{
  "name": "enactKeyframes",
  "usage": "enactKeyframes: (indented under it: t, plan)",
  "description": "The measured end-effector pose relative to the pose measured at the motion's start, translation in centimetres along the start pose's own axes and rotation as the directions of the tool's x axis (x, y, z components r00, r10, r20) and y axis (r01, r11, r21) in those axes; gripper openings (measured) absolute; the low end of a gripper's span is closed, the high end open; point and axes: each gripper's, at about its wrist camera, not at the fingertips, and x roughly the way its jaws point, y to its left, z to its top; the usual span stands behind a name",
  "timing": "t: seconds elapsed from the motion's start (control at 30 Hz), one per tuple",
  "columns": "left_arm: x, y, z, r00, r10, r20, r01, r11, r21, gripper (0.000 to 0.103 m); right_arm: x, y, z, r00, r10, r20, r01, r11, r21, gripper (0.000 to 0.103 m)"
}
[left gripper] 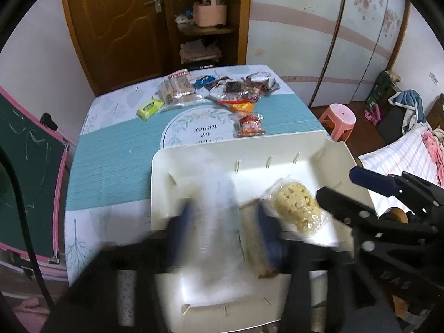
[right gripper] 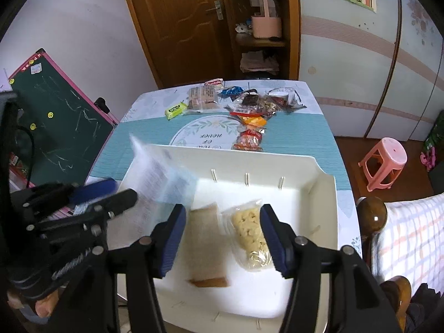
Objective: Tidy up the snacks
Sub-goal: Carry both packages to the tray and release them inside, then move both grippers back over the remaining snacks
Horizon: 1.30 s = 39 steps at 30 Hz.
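Working across the left wrist view from its left side, we see the left gripper [left gripper: 222,238] blurred at the bottom centre, its jaws spread either side of a clear packet [left gripper: 219,222] that smears up the middle of the frame over the white bin [left gripper: 277,149]. We cannot tell from this view whether the pads touch it. We judge the packet very light, thin and slippery, so it wants pinching flat across its body rather than by a loose edge.

To its right in the bin lie a flat brown bar [left gripper: 254,247], mostly hidden here, and a puffed bag [left gripper: 298,208] of pale pieces. We expect the bar to be fairly stiff and best taken across its narrow sides. The bag looks soft and its contents crushable, so we would take it gently by the middle or the sealed end. At the far right the right gripper [left gripper: 335,186] reaches in.

The right wrist view shows what the left blurs: the packet [right gripper: 161,177] leans against the bin's left wall, free of the left gripper [right gripper: 120,193], whose jaws stand slightly apart at the left. The right gripper [right gripper: 223,238] is spread over bar and bag, pinching nothing. More snacks [right gripper: 244,105] lie on the table [right gripper: 305,136] at upper centre.
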Motion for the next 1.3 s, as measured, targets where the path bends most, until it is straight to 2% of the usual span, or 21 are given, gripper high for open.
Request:
enactKeyframes:
  t: [0.07, 0.13, 0.63, 1.3]
  plan:
    - [-0.1, 0.3, 0.0, 1.0, 0.027, 0.006, -0.027, 1.0, -0.01, 0.076, -0.1, -0.3, -0.1, 1.0, -0.012, 0.006, 0.012, 1.0, 0.014, 0.058]
    - [-0.1, 0.7, -0.1, 1.0, 0.014, 0.002, -0.014, 1.0, -0.028, 0.079, -0.1, -0.7, -0.2, 1.0, -0.009, 0.009, 0.008, 0.999, 0.033, 0.059]
    - [0.2, 0.6, -0.1, 0.999, 0.028, -0.019, -0.029, 0.999, -0.019, 0.079, 0.2, -1.0, -0.5, 1.0, -0.022, -0.008, 0.023, 0.999, 0.043, 0.059]
    - [1.8, 0.5, -0.1, 0.997, 0.048, -0.057, -0.048, 0.999, 0.004, 0.079, 2.0, -1.5, -0.7, 0.998, 0.005, -0.06, 0.0, 0.997, 0.074, 0.059]
